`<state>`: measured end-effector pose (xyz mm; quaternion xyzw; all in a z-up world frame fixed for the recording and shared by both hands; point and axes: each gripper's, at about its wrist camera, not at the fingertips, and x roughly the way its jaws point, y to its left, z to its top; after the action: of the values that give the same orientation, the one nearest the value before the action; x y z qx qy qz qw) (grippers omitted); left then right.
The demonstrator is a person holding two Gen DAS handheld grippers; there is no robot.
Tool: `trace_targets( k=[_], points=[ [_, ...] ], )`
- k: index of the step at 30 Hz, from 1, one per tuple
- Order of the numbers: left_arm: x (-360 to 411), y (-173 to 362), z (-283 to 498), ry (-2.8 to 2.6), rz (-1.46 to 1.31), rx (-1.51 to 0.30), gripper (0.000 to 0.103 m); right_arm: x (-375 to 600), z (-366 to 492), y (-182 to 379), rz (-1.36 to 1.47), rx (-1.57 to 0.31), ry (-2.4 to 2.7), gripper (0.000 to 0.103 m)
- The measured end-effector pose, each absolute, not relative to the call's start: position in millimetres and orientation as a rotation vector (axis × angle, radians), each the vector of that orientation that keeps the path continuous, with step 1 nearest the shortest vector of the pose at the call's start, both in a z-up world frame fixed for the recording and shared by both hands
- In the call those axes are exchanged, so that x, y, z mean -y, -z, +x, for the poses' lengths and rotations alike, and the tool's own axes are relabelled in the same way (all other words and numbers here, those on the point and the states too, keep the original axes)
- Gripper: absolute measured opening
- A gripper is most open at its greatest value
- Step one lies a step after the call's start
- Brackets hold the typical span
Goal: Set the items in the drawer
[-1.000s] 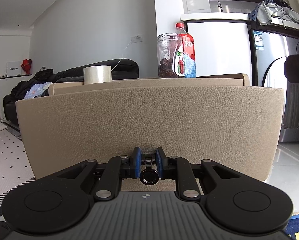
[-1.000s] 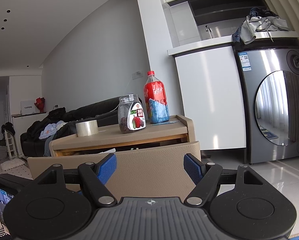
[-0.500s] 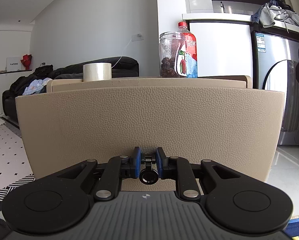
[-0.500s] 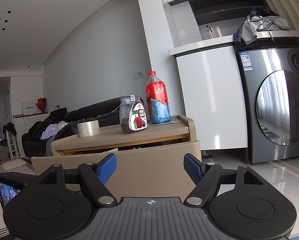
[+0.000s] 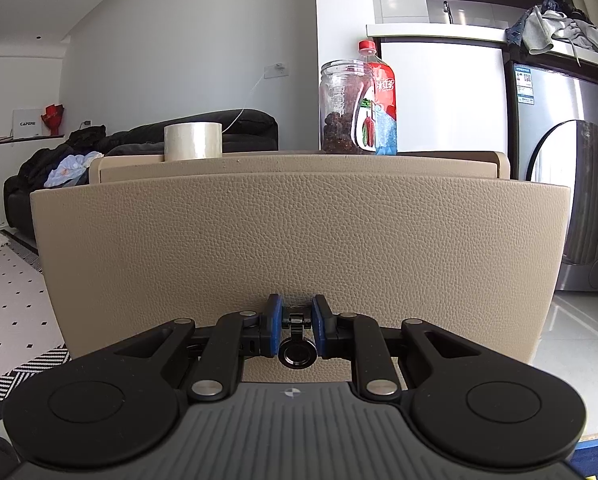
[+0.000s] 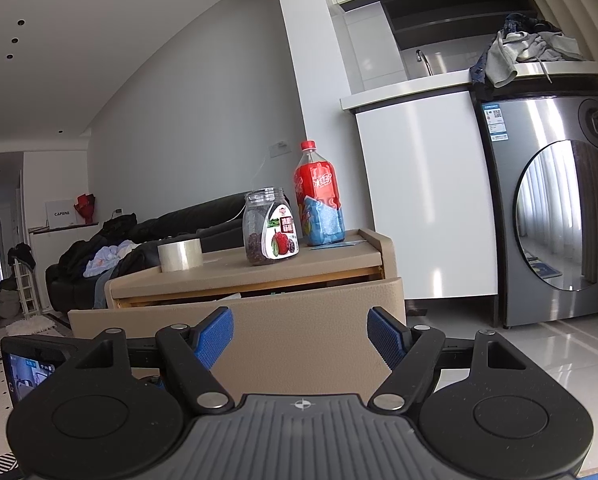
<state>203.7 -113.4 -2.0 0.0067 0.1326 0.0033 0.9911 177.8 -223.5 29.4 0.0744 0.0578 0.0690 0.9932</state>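
A beige leather-textured drawer front fills the left wrist view; my left gripper is shut on its small black ring pull. The drawer stands pulled out from the beige cabinet. On the cabinet top sit a roll of clear tape, a clear jar of dark dried fruit and a red drink bottle. My right gripper hangs open in front of the drawer front, holding nothing. The drawer's inside is mostly hidden.
A steel front-loading washing machine stands to the right beside a white cabinet with a counter, clothes piled on top. A black sofa with clothes lies behind at left. Glossy tile floor on the right.
The drawer has come a little further out with my left gripper on its pull; the cabinet-top items sit higher and closer in view. My right gripper stays open, shifted slightly.
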Motion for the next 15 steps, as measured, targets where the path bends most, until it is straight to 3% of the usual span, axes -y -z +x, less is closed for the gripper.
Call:
trace_targets(
  k=[15],
  points=[
    [113.3, 1.6, 212.6, -0.004, 0.019, -0.268, 0.019, 222.4, 182.1, -26.2, 0.152, -0.140, -0.145, 0.078]
  ],
)
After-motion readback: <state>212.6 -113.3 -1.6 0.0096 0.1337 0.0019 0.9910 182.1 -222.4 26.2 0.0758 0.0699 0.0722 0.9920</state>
